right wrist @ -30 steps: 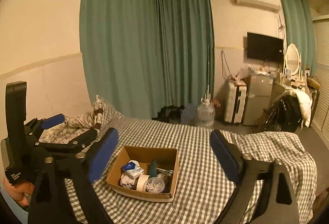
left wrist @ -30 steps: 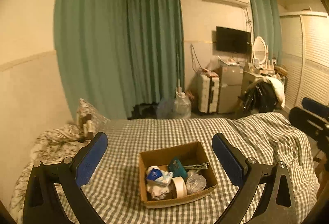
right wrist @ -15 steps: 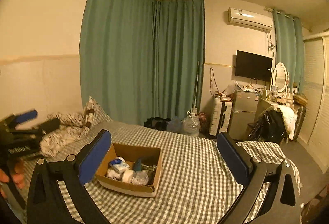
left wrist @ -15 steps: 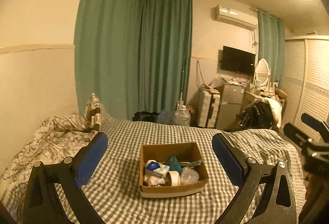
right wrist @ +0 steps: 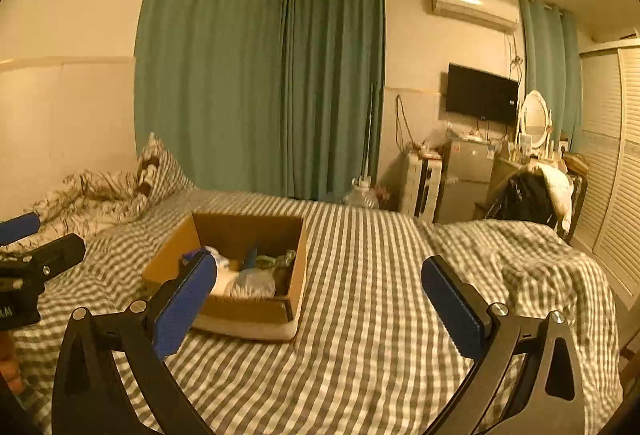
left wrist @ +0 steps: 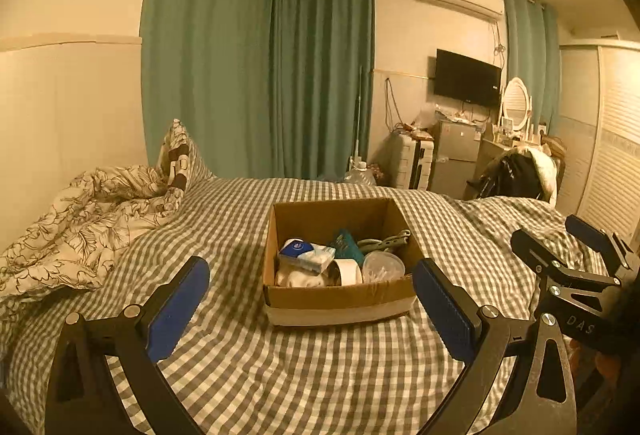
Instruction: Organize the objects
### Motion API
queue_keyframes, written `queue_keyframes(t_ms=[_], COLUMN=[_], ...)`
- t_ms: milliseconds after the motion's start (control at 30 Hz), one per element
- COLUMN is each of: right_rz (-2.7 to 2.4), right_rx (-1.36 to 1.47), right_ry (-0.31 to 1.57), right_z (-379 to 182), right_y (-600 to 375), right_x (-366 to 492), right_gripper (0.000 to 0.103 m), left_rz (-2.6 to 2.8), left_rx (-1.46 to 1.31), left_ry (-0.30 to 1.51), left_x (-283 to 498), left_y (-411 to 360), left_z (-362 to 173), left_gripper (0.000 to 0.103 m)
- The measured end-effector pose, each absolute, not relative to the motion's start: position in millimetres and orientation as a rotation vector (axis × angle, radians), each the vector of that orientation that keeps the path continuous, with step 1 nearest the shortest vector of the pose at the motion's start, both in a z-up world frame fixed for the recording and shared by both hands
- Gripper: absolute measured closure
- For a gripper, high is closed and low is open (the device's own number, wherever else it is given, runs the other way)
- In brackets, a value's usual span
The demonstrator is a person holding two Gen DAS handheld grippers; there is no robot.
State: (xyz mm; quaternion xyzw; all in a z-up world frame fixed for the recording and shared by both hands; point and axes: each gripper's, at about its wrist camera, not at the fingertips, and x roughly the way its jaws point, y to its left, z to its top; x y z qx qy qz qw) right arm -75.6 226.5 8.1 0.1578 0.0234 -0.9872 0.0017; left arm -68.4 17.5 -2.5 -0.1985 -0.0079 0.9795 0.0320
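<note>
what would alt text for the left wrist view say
An open cardboard box of small clutter sits on a grey checked bedspread, framed by the open, empty left gripper. The right gripper shows at the right edge.

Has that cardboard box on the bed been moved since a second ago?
Cannot tell for sure. The cardboard box sits on the same stretch of checked bedspread below the green curtain; it only looks nearer because the cameras came down.

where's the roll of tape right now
In the left wrist view the roll of tape stands inside the cardboard box on the checked bed cover, against the near wall, between the white cloth and the clear plastic tub.
</note>
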Motion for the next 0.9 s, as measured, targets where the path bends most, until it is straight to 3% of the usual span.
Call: queue_keyframes(t_ms=[900], right_rz=[-3.078], right_rx=[0.432], right_ry=[0.09], right_z=[18.5], right_y=[215.8], right_x=[-58.0], right_gripper=[0.0], left_rz=[3.046], left_rx=[-0.604], left_ry=[-0.011], left_x=[-64.4], left_y=[8.2], left_z=[-5.2], left_gripper=[0.0])
